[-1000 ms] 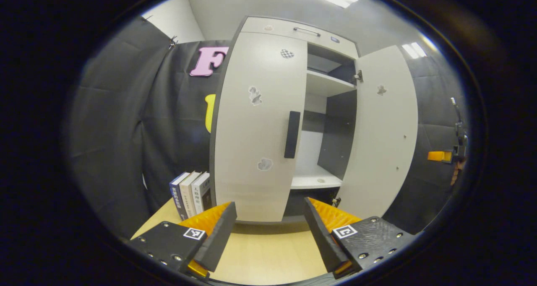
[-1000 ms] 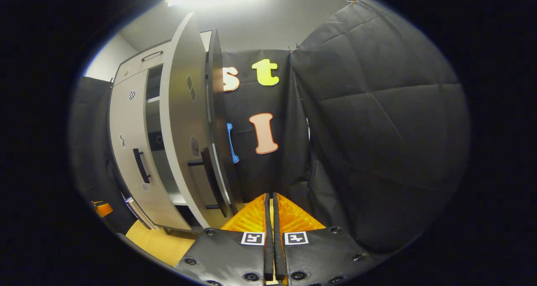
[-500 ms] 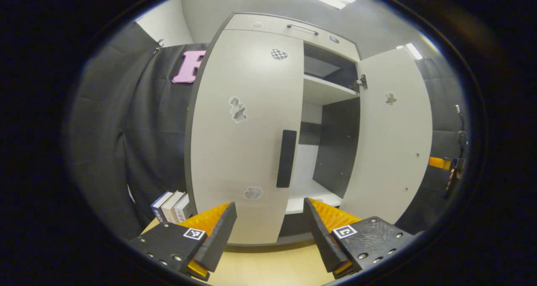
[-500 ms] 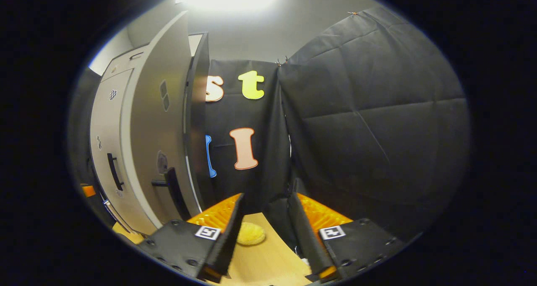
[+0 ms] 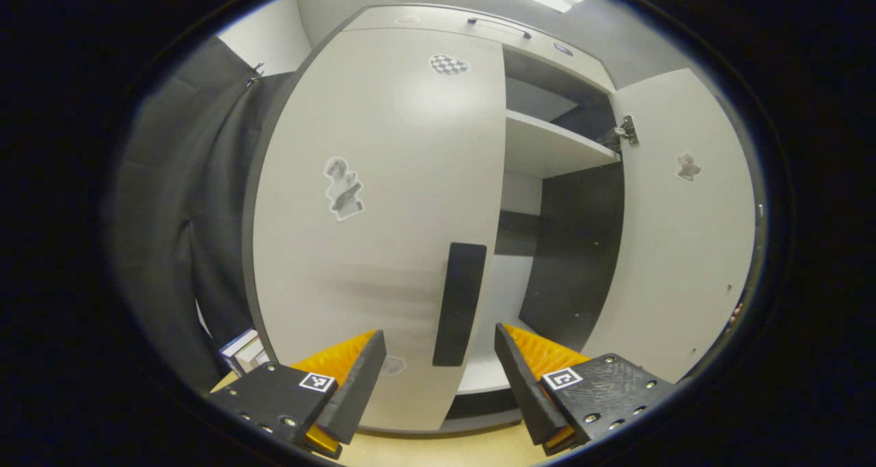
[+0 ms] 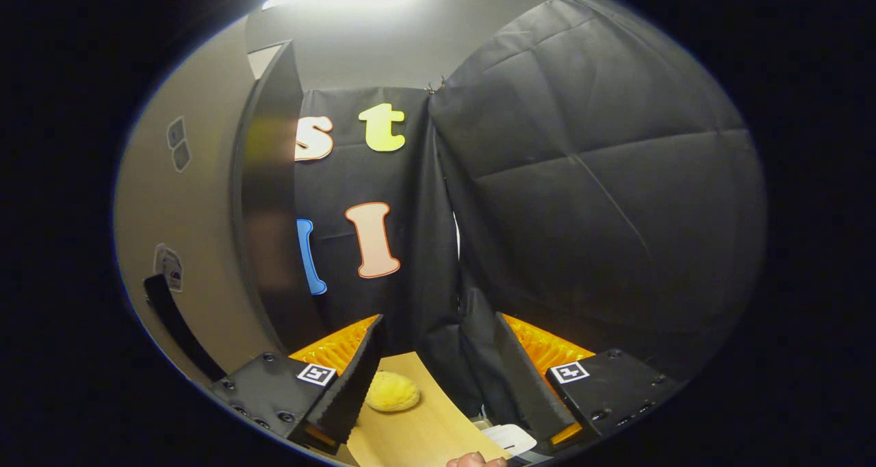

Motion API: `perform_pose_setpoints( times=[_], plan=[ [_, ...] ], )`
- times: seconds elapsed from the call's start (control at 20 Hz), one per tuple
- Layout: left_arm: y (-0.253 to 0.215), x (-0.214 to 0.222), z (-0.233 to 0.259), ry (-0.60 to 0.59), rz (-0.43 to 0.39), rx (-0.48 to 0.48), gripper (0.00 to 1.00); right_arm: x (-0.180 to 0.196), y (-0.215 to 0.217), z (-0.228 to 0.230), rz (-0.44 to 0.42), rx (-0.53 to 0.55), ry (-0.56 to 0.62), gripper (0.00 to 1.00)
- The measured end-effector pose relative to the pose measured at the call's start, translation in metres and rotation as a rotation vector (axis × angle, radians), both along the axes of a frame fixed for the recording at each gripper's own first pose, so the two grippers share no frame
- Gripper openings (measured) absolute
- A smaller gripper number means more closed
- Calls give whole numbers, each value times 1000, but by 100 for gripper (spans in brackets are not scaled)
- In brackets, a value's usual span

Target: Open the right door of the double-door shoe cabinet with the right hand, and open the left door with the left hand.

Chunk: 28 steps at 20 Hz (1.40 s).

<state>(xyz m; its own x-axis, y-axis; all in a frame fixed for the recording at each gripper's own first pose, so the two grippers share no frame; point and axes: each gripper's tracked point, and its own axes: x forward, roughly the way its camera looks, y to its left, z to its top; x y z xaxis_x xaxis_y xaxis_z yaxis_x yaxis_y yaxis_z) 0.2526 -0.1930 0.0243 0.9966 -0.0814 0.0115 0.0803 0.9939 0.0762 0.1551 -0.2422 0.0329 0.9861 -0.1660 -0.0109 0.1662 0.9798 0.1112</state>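
In the left gripper view the pale shoe cabinet stands close ahead. Its left door [image 5: 369,248] is shut, and the vertical black handle [image 5: 460,303] on it sits just above the gap between my fingers. My left gripper [image 5: 438,378] is open and holds nothing. The right door [image 5: 684,248] is swung out, baring an inner shelf [image 5: 554,148]. In the right gripper view that door's outer face [image 6: 191,213] and black handle [image 6: 171,320] lie at the far left. My right gripper [image 6: 434,378] is open and empty, pointing past the door at the black cloth.
Books [image 5: 241,349] stand on the wooden table left of the cabinet. A yellow roundish lump [image 6: 391,392] lies on the tabletop [image 6: 417,433] between the right fingers, with a white object [image 6: 512,438] and a fingertip [image 6: 472,460] at the bottom edge.
My left gripper has come much closer to the left door's handle. My right gripper went from shut to open and swung away from the open right door.
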Motion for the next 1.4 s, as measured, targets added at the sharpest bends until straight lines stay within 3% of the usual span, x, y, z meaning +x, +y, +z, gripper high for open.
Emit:
perform_pose_setpoints(
  times=[0.4, 0.45, 0.6, 0.75, 0.8, 0.9, 1.1, 1.4],
  plan=[
    [-10, 44, 1, 2, 47, 1, 92, 44, -21, -16, 3, 11, 30, 98],
    [-10, 49, -1, 4, 51, 1, 67, 48, -22, -17, 5, 9, 30, 98],
    [-11, 49, 2, -1, 58, 17, 63, 55, -27, -25, 6, 1, 44, 98],
    [-18, 48, 4, -5, 51, 21, 43, 61, -24, -29, 20, 14, 53, 98],
    [-18, 51, 2, -4, 58, 41, 35, 63, -24, -31, 23, 13, 53, 93],
    [-16, 50, 1, -7, 78, 58, 29, 64, -25, -31, 24, 4, 54, 98],
    [-17, 49, -2, -8, 92, 52, 21, 56, -26, -33, 22, -4, 54, 98],
    [-18, 47, -4, -31, 30, 49, 22, 34, -31, -35, 0, 5, 59, 98]
  ],
)
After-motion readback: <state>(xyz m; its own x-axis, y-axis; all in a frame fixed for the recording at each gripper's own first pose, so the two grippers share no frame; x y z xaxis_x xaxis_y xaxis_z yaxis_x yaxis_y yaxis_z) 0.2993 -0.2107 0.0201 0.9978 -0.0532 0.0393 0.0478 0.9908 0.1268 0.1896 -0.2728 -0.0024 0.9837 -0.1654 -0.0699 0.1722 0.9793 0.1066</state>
